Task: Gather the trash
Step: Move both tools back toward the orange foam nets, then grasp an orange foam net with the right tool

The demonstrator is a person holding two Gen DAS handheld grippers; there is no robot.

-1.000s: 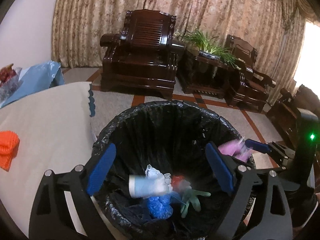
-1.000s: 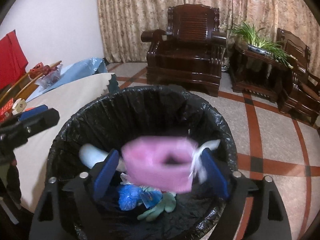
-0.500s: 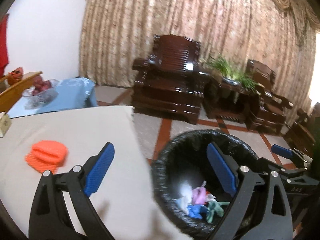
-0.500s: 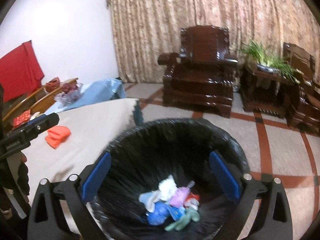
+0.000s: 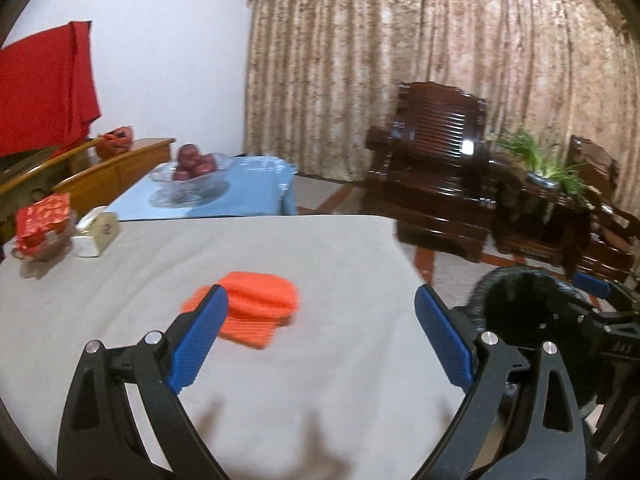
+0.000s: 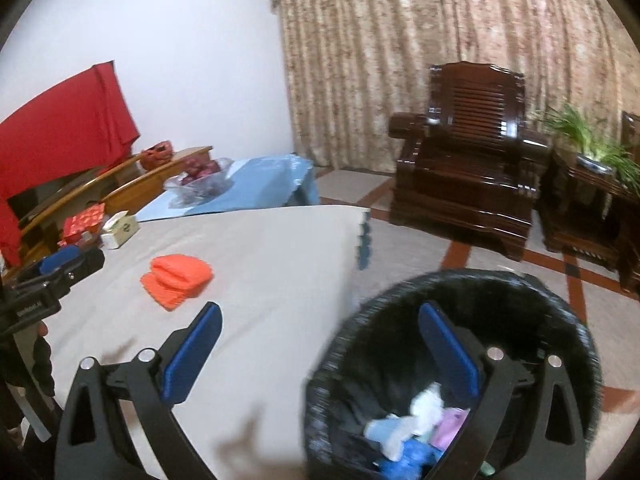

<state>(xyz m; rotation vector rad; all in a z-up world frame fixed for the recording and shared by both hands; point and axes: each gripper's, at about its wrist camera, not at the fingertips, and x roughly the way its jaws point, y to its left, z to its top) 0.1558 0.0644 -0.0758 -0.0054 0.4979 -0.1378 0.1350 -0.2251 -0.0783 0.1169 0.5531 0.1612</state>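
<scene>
An orange crumpled piece (image 5: 256,308) lies on the grey table (image 5: 320,380), just ahead of my left gripper (image 5: 320,320), which is open and empty above the tabletop. The same orange piece (image 6: 176,280) shows at the left in the right wrist view. My right gripper (image 6: 320,332) is open and empty, straddling the table's edge and the black-lined trash bin (image 6: 560,300). Inside the bin lie white, pink and blue scraps (image 6: 416,424). The bin (image 5: 520,292) stands off the table's right side, with my right gripper's blue fingertip (image 5: 592,284) over it.
At the table's far left stand a red packet (image 5: 42,220) and a tissue box (image 5: 96,232). A glass bowl of fruit (image 5: 192,178) sits on a blue cloth behind. Dark wooden armchairs (image 6: 468,160) and a plant (image 6: 592,140) stand on the floor beyond.
Both grippers swung left and rose, away from above the bin toward the table. The pink piece left the right gripper and now lies in the bin. The orange piece came into view ahead.
</scene>
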